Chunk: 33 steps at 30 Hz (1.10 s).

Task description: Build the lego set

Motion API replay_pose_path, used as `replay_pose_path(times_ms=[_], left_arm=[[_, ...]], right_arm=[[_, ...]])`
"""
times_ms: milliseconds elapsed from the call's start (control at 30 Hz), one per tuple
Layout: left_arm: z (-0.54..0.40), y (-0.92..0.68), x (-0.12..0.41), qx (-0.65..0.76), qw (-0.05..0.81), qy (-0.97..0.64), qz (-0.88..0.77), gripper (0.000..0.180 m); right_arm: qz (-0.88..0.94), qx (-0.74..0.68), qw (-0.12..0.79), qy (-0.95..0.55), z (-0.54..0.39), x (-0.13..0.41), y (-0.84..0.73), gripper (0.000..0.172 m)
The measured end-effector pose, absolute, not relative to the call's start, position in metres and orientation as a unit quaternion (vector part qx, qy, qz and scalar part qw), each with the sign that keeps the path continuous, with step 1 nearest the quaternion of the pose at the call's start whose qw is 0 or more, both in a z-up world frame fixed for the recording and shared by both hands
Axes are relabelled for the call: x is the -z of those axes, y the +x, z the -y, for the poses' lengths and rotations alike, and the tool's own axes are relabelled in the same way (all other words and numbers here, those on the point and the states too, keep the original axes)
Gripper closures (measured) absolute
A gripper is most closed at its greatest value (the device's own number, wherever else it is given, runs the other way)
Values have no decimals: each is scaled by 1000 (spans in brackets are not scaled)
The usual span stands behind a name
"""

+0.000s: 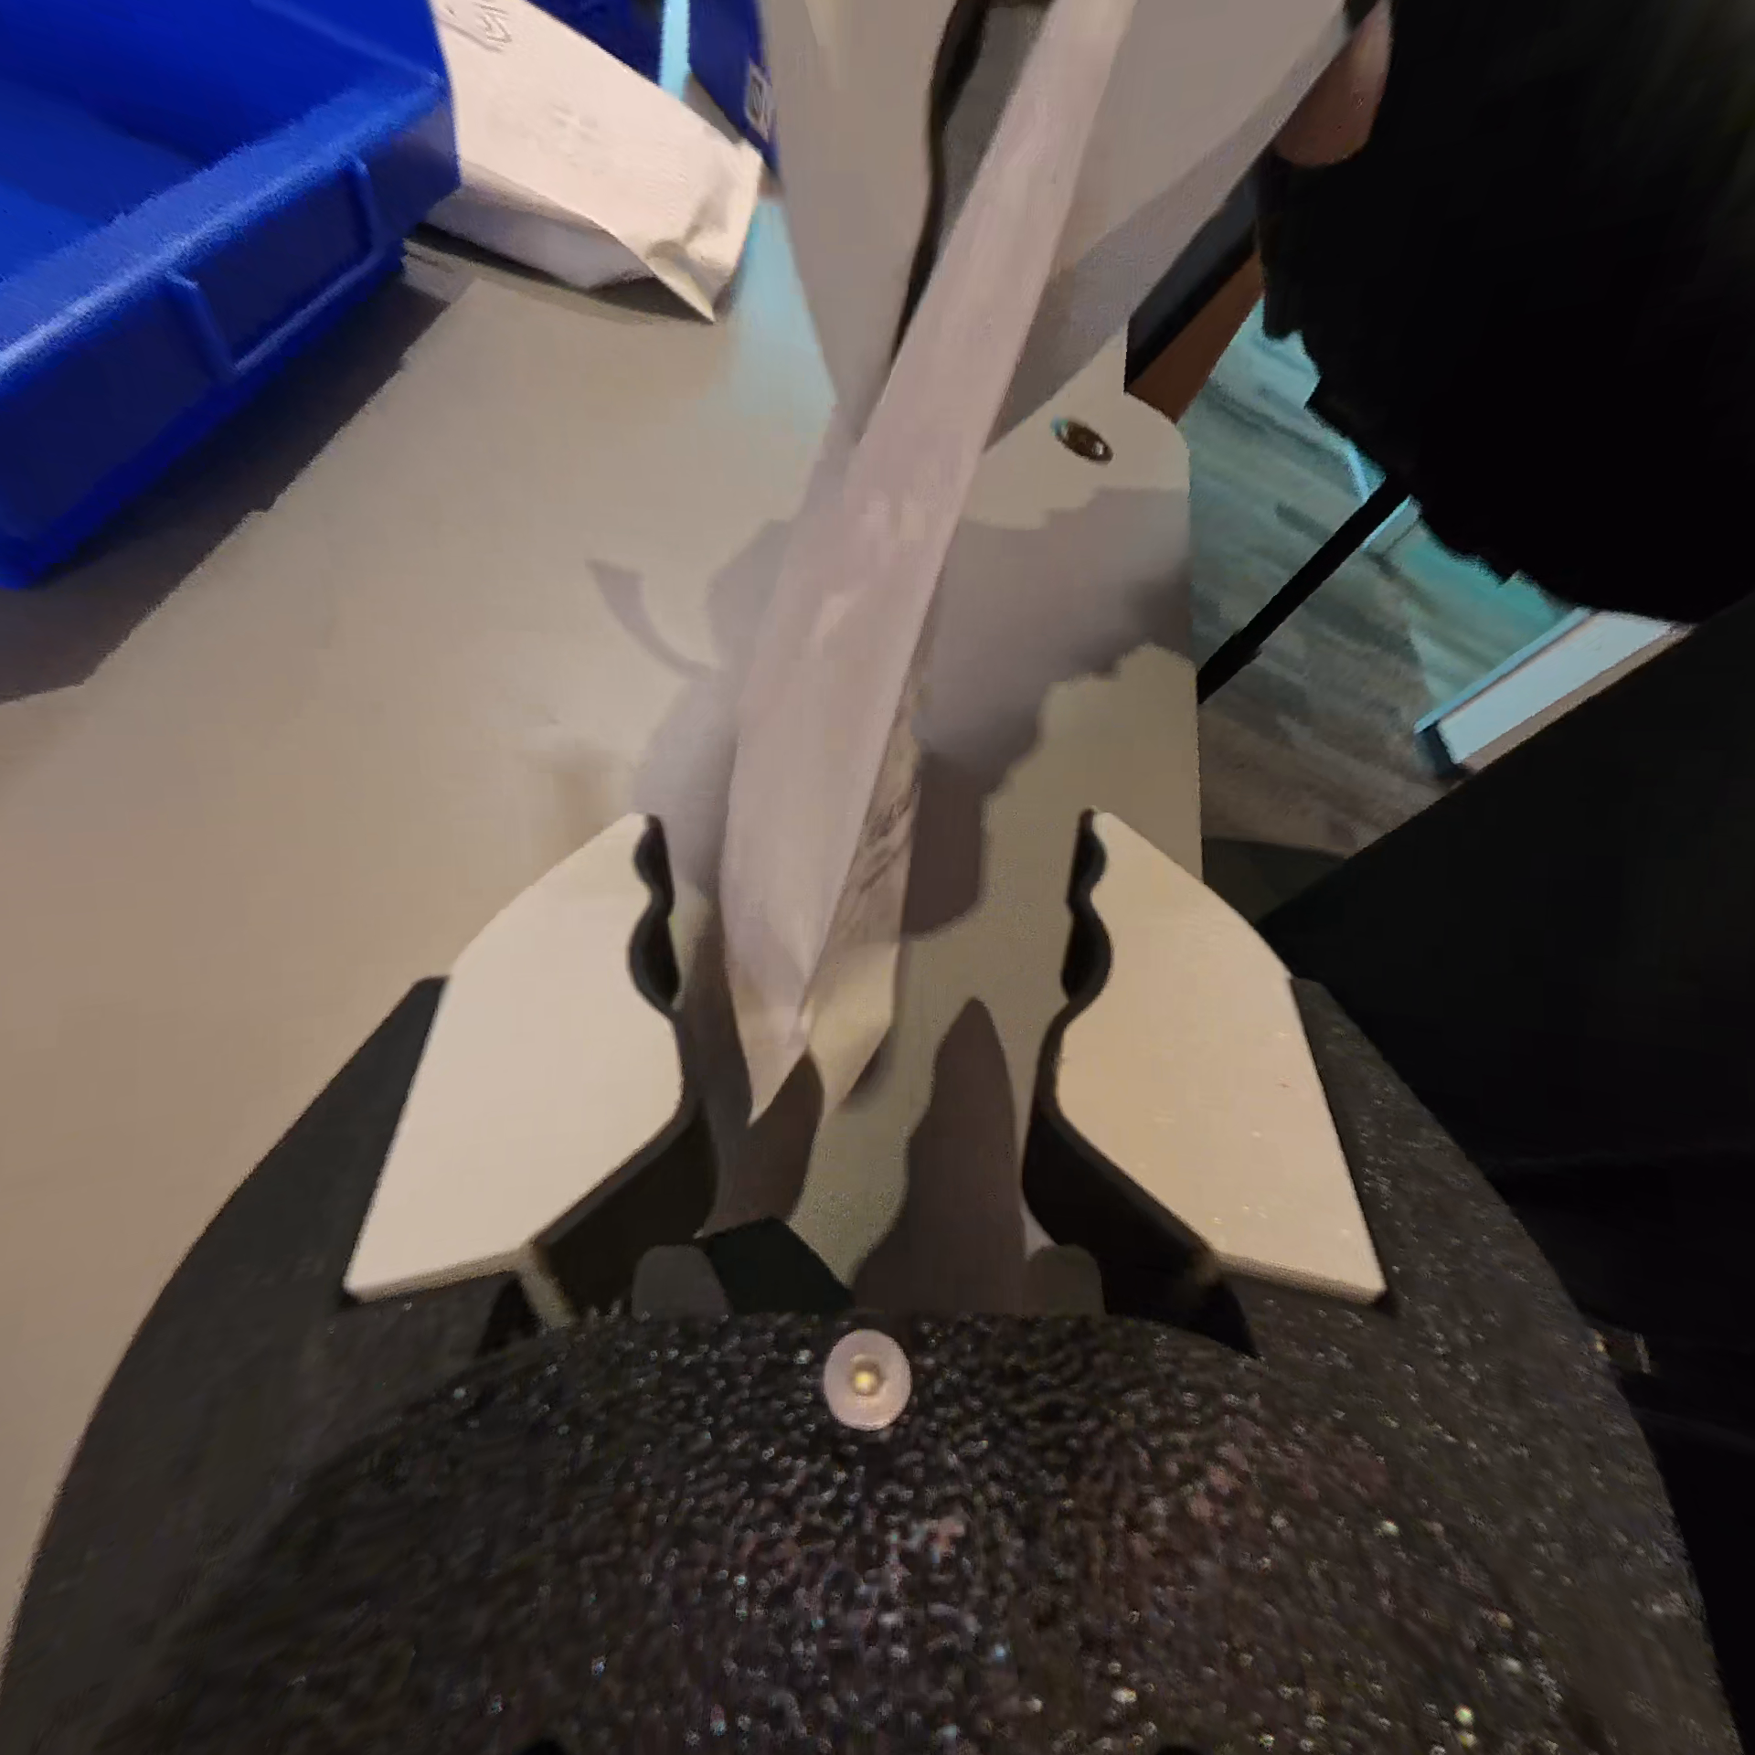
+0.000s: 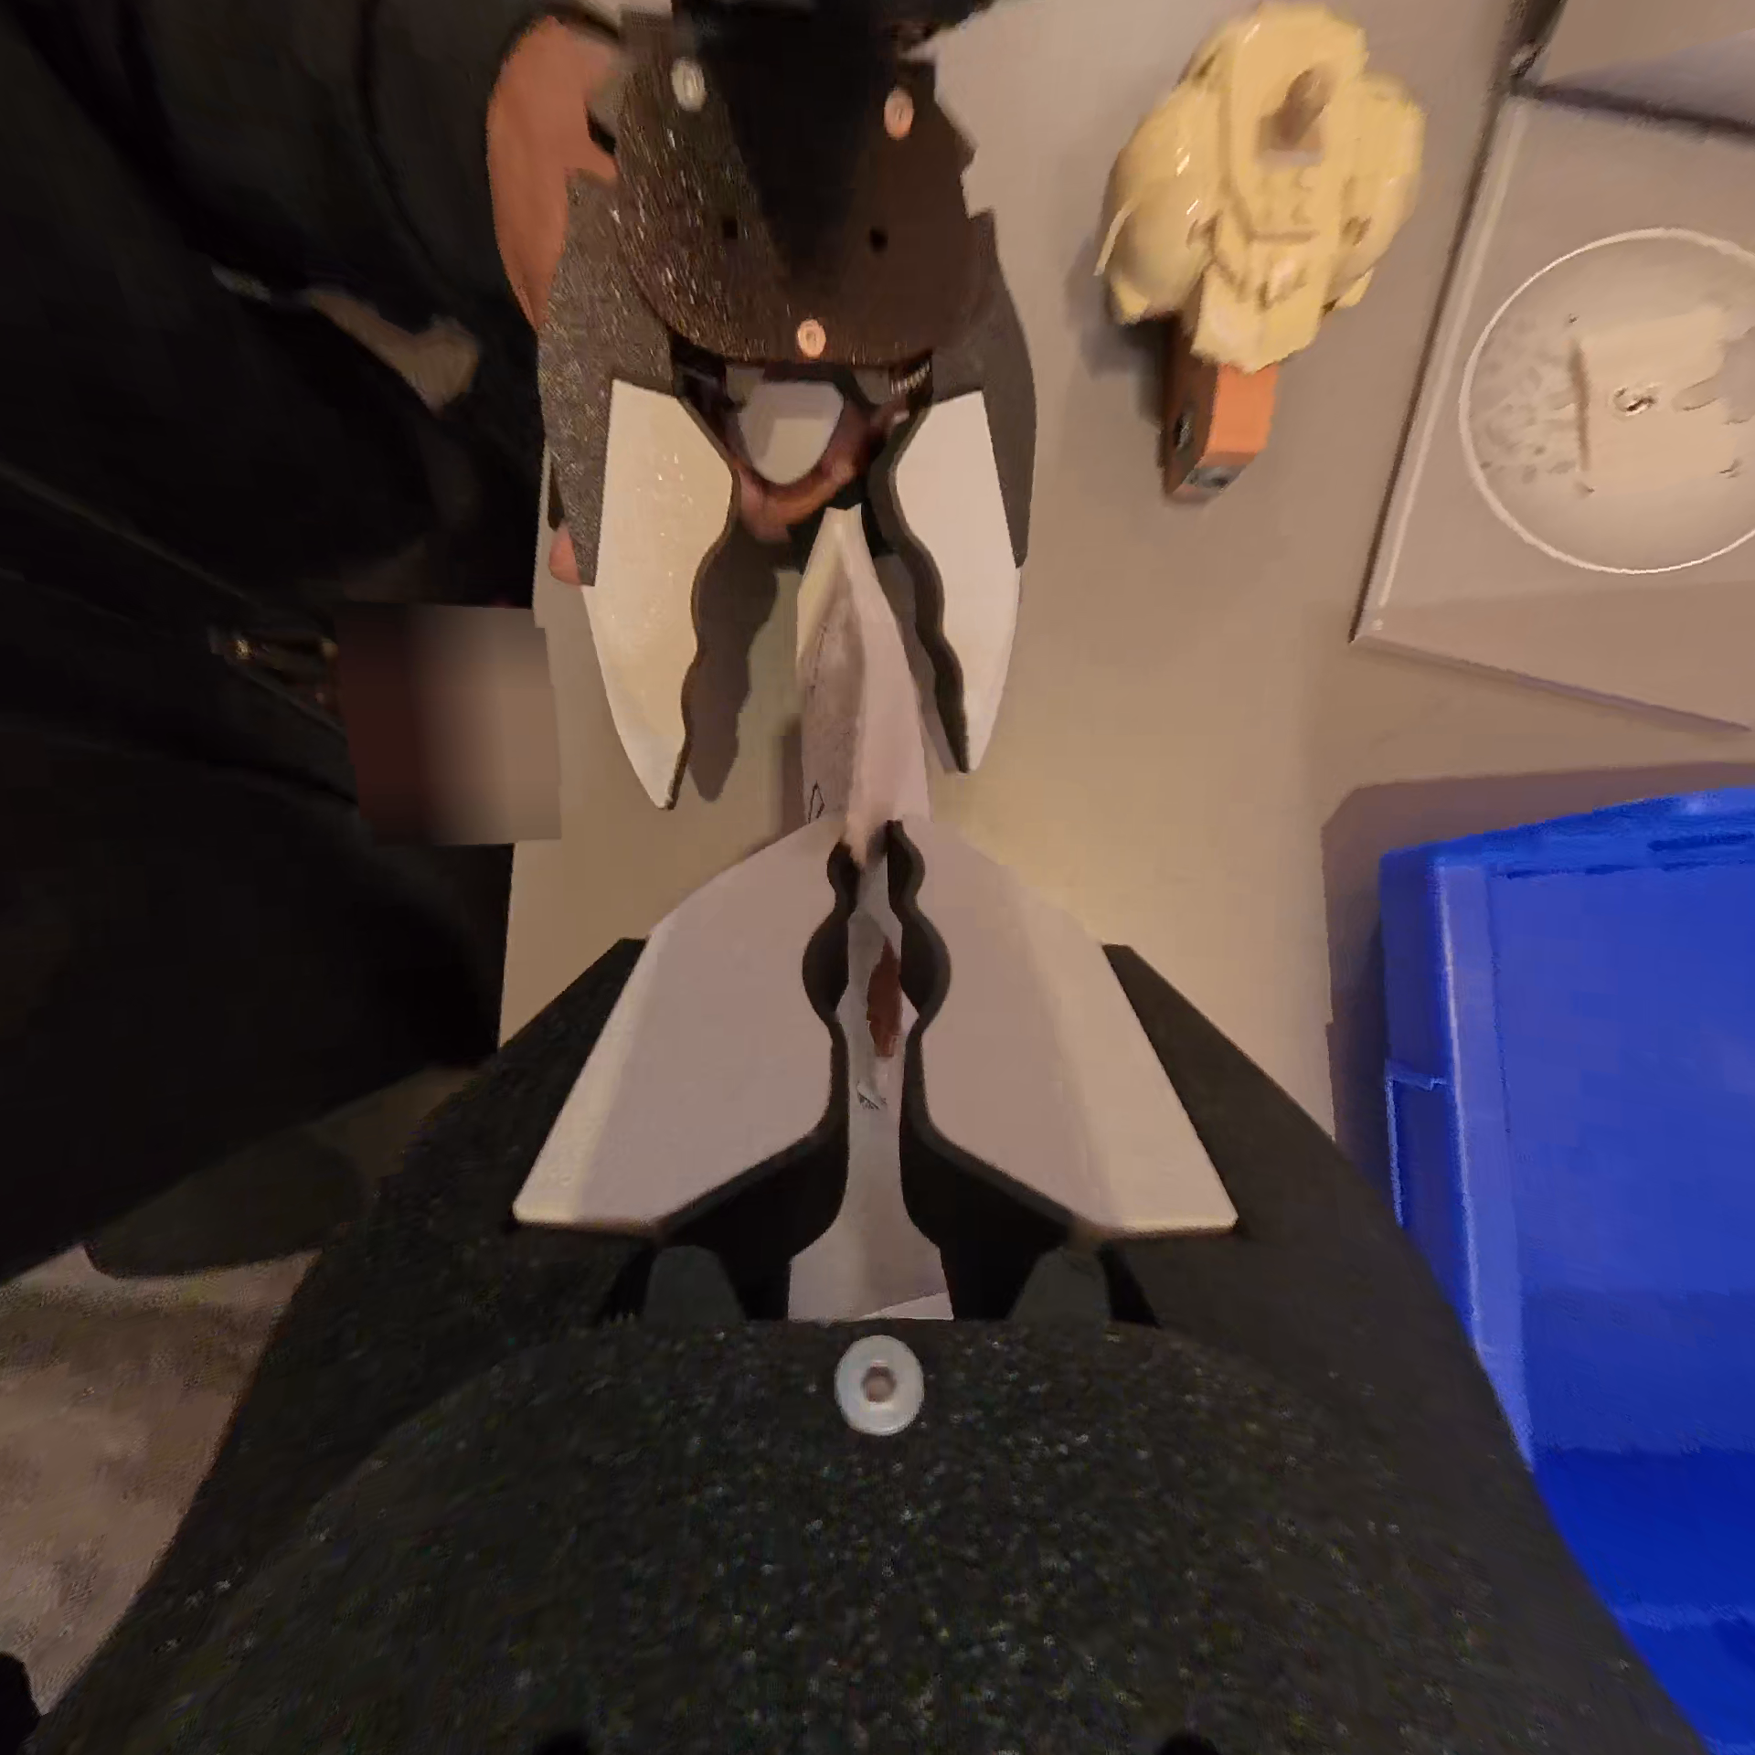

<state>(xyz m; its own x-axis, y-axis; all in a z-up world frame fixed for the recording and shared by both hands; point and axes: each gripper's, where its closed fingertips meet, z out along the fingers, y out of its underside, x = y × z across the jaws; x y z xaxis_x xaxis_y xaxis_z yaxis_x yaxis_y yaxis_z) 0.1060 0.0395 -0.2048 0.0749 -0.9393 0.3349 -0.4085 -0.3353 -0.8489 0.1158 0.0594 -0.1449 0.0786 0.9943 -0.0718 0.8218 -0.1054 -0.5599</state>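
- Right gripper [image 2: 869, 840]: jaws closed on a white folded paper strip [image 2: 869, 722]; both dark wavy pads press against it at the tips.
- Left gripper [image 1: 878, 836]: jaws spread wide. The same paper strip [image 1: 836, 760] passes between its pads; a clear gap shows on the right-hand side, and contact on the other side cannot be told because of blur.
- In the right wrist view the left gripper [image 2: 817, 760] points toward the right one, fingers apart, the strip running between them.
- Strip location: suspended above the grey table top [image 1: 380, 665], spanning the two grippers.
- Surroundings: blue plastic bin [image 2: 1567, 1140] beside the right gripper; crumpled white paper [image 1: 589, 190] next to that bin [image 1: 190, 285]; cream-coloured lump on an orange block [image 2: 1254, 190]; grey square board with a white circle [image 2: 1567, 408].
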Motion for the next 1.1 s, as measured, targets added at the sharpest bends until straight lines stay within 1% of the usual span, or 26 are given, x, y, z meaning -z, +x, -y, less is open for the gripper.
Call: replay_pose_path(times_ms=[67, 133, 200, 233, 267, 333, 400, 433, 533, 633, 733, 867, 967, 1033, 1100], left_arm=[[-47, 104, 197, 486, 296, -673, -472, 92], [-55, 104, 187, 510, 314, -664, -448, 93], [-62, 105, 174, 538, 335, -646, -425, 98], [-65, 106, 168, 553, 344, -636, -414, 103], [-67, 107, 161, 569, 352, -623, -404, 112], [-69, 106, 145, 608, 370, -588, -384, 135], [-78, 103, 133, 626, 392, -573, -355, 147], [-84, 101, 127, 632, 401, -570, -339, 149], [-95, 101, 114, 641, 403, -571, -316, 150], [-112, 105, 104, 633, 396, -594, -299, 151], [-132, 109, 91, 631, 391, -610, -277, 151], [-167, 115, 86, 597, 386, -649, -271, 151], [-193, 121, 86, 559, 376, -681, -287, 151], [-211, 127, 88, 536, 359, -701, -303, 151], [-230, 134, 93, 512, 339, -724, -315, 151]], right_arm=[[614, -265, 212, -712, -63, 132, 115, 167], [587, -302, 229, -715, -68, 122, 114, 167], [560, -336, 243, -717, -72, 113, 111, 167], [546, -349, 250, -719, -75, 110, 111, 167], [533, -361, 258, -720, -79, 106, 110, 167], [505, -381, 278, -723, -87, 100, 109, 167], [480, -402, 297, -721, -94, 93, 109, 167], [468, -410, 307, -721, -98, 90, 110, 167], [441, -420, 336, -718, -112, 81, 112, 165], [404, -404, 385, -725, -137, 68, 121, 153], [351, -375, 454, -728, -169, 52, 144, 144], [255, -301, 565, -724, -215, 36, 209, 144], [176, -257, 636, -706, -237, 38, 265, 146], [155, -246, 654, -698, -239, 46, 287, 148], [166, -234, 650, -703, -237, 55, 294, 148]])
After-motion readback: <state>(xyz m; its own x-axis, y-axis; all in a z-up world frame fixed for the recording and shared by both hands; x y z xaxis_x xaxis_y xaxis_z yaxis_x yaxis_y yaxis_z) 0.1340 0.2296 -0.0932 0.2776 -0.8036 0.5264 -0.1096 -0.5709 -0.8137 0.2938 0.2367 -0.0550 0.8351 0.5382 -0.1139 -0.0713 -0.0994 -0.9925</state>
